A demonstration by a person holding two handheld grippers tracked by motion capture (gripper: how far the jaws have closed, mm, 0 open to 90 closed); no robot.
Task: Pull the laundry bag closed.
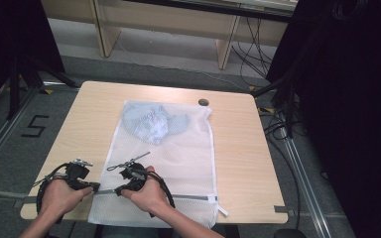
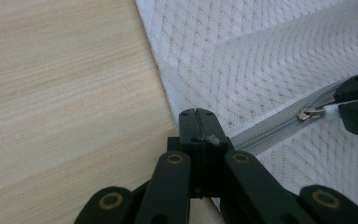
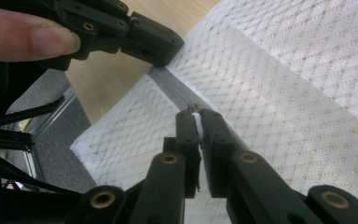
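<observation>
Pinching the zipper (image 2: 279,126) end of the mesh laundry bag (image 1: 178,148), the left hand-held gripper (image 2: 198,114) anchors; the right hand-held gripper (image 3: 196,116), clamped on the white pull tab (image 3: 197,126), sits near that end, so zipping looks barely begun.

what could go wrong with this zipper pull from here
The right gripper pinches only the thin white pull tab near its jaw tips, so it may slip out. The left gripper clamps the zipper end at the mesh bag edge; loose mesh could bunch and jam the slider.
</observation>
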